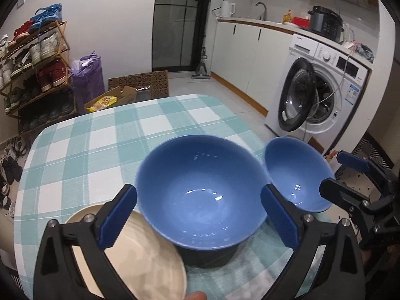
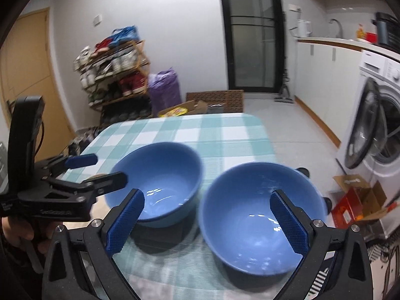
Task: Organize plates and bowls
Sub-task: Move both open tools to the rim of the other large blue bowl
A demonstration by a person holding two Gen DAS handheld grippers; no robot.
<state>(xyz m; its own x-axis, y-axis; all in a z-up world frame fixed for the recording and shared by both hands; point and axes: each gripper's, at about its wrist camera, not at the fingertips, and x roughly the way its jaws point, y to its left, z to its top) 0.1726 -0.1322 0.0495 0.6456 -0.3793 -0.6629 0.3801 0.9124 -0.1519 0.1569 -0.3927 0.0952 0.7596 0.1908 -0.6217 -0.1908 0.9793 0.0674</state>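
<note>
Two blue bowls sit on a desk [image 1: 100,135] with a blue and white checked cloth. The big blue bowl [image 1: 202,195] is in front of the left tool [image 1: 198,215]. The left tool is wide open, with one blue finger on each side of the big bowl, and it is not squeezing it. A cream plate [image 1: 140,252] lies just beside the big bowl on its left, under the left finger, and the bowl's edge hangs over part of the plate. The second blue bowl [image 1: 297,172] stands just to the right of the big one, near the right edge of the desk, and the two look very close, maybe touching. In the right wrist view the right tool [image 2: 207,222] is wide open too. Its right finger [image 2: 290,222] is over the inside of the second blue bowl [image 2: 250,217], and its left finger is out in the gap between the two bowls, so the bowl's near wall is between the fingers, but they are not closed on it. The bowl looks a bit blurry. A washing machine [image 1: 322,87] with its door open stands on the floor to the right, and a shoe rack [image 1: 35,67] full of shoes is at the back left.
</note>
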